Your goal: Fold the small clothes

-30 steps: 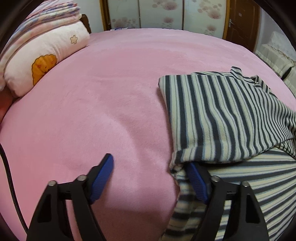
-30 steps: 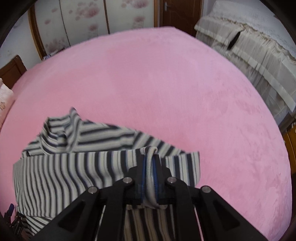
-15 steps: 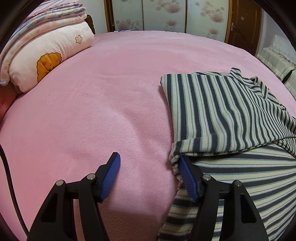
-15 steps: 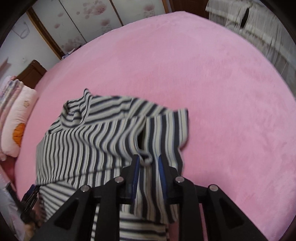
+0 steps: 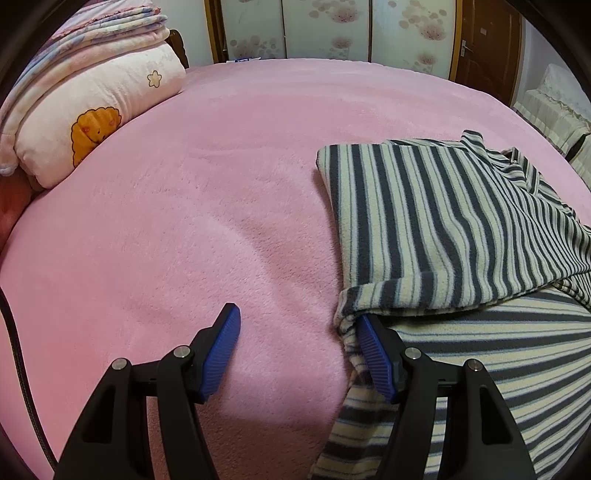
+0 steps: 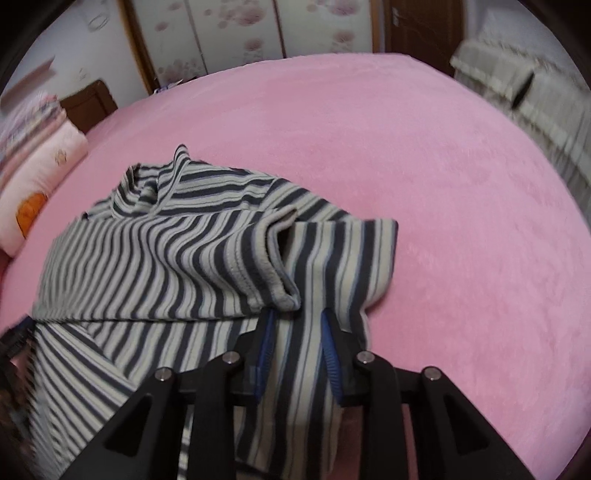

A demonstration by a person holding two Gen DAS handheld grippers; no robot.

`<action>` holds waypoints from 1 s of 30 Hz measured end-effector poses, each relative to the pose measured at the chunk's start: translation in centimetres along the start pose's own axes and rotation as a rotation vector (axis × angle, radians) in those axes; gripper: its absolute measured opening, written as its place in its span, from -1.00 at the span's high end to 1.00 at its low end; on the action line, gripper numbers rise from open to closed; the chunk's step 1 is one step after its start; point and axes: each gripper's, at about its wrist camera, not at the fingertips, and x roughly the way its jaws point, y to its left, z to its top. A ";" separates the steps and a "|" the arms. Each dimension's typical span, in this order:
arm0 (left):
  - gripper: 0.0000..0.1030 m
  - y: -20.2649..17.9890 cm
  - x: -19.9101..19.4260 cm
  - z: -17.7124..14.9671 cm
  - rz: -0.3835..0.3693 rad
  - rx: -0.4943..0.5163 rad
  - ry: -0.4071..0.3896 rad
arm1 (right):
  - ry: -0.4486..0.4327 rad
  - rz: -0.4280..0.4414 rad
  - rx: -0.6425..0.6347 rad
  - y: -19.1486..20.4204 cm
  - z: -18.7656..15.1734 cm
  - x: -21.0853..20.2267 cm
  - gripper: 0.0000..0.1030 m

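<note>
A cream and dark grey striped top (image 5: 443,221) lies partly folded on the pink blanket (image 5: 203,221). My left gripper (image 5: 297,317) stands open at its left edge. The right fingertip (image 5: 364,325) is tucked under the folded-over layer and the other rests over bare blanket. In the right wrist view the top (image 6: 166,258) has a sleeve folded across it, with the cuff (image 6: 273,258) lying just beyond my right gripper (image 6: 297,315). Its jaws are opening, striped cloth lies flat beneath the gap, and the pads press on nothing.
A pink pillow with an orange cartoon print (image 5: 92,114) and folded bedding (image 5: 103,29) sit at the far left. Flowered wardrobe doors (image 5: 332,29) and a brown door stand behind the bed. A second bed with pale covers (image 6: 535,103) is to the right. A black cable (image 5: 18,350) hangs at the left.
My right gripper has let go of the cuff it was pinching and spread its jaws, and the sleeve now lies across the top. The left gripper narrowed slightly and stayed in place.
</note>
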 end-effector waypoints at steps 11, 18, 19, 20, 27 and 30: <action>-0.22 -0.1 0.0 0.0 -0.001 -0.003 0.004 | -0.035 0.073 -0.067 0.2 0.1 -0.1 0.33; -0.19 0.0 0.2 0.0 -0.007 -0.003 0.009 | -0.040 0.145 -0.022 0.0 -0.1 -1.3 0.75; -0.16 0.0 0.2 0.0 -0.009 -0.004 0.011 | -0.041 0.163 -0.002 -0.2 -0.1 -1.9 0.75; -0.15 0.1 0.2 0.1 -0.010 -0.005 0.012 | -0.038 0.172 0.020 -0.4 -0.1 -2.6 0.75; -0.12 0.3 -0.1 0.3 -0.031 0.034 0.022 | 0.067 0.232 0.155 -2.1 -0.5 -5.1 0.75; -0.11 0.8 -0.3 0.5 -0.060 0.052 0.037 | 0.143 0.157 0.102 -1.3 -1.0 -4.0 0.70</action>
